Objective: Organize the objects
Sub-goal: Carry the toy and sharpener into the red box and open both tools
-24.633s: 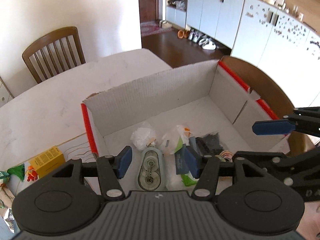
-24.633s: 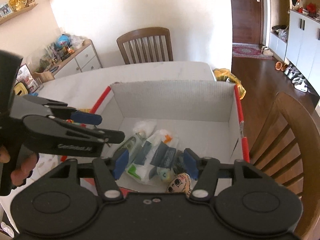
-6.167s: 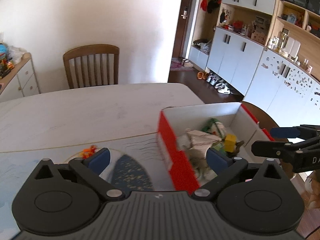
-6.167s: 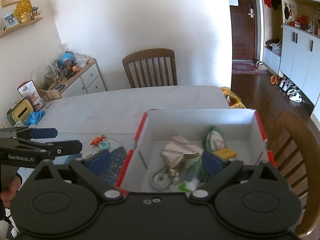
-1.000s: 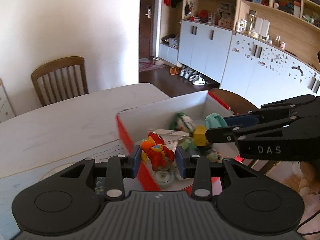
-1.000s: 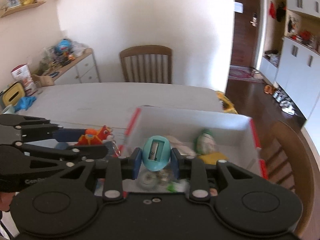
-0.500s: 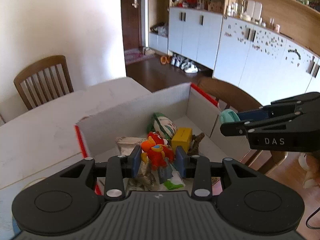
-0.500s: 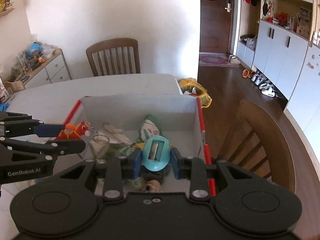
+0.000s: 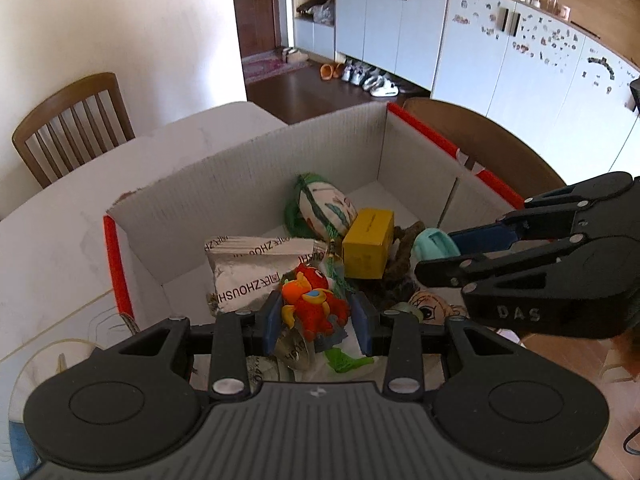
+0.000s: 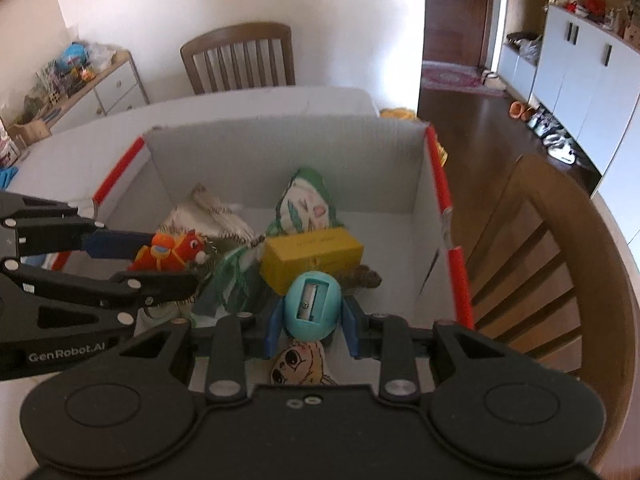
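My left gripper (image 9: 316, 318) pinches an orange toy (image 9: 312, 306) over the near left of the box (image 9: 256, 168), above the pile so it can drop clear of the wall. My right gripper (image 10: 312, 320) clamps a teal sharpener (image 10: 313, 306) by its sides, over the box's near middle beside the yellow carton (image 10: 314, 254), ready to let go.

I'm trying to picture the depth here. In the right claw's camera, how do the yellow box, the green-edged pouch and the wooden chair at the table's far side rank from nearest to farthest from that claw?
1. Yellow box, in the carton just beyond the right claw.
2. Green-edged pouch, behind it toward the carton's back wall.
3. Wooden chair, past the table by the wall.
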Available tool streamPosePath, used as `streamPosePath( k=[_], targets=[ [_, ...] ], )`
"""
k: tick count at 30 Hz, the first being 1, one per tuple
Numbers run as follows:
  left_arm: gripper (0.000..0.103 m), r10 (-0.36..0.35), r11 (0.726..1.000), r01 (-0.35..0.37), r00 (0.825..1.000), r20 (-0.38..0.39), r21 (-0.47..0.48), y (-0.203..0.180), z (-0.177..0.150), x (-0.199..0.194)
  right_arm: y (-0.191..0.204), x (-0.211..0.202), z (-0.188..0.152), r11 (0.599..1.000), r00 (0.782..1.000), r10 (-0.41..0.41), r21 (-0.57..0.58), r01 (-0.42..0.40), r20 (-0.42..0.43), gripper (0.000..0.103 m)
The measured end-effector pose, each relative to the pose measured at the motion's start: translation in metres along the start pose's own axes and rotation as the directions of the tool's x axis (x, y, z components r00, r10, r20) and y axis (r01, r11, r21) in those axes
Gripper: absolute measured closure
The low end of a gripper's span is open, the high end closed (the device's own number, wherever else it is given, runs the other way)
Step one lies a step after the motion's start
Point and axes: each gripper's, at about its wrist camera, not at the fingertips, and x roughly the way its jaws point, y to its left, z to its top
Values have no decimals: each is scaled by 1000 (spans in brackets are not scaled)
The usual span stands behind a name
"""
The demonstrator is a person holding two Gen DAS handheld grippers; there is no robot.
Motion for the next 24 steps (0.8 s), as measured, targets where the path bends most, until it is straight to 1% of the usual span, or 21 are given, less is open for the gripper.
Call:
streamPosePath(
  k=[4,12,20,21,23,24],
  targets=[
    [67,9,1000,-9,1000,-28,-6,0,-2,10,1,7,-1,1000,999,16,-17,-16,-28,73],
    [67,14,1000,-15,998,-54,-18,3,-5,19,1,8,1,999,999,29,-40,-30,-28,72],
    [66,20,999,-21,999,-32,-43,7,-10,12,-3,0,3,998,999,47,-32,-47,-12,67],
    [65,24,999,-25,999,-27,-43,6,-10,10,-4,-2,4,998,999,49,-30,-50,-8,67],
    [54,24,998,-24,1000,-16,-50,6,-11,6,-4,-6,4,998,998,56,-28,-56,0,65],
    [50,25,998,-26,1000,-11,-54,6,-11,3,-4,-9,4,998,998,59,-25,-59,5,65]
  ],
)
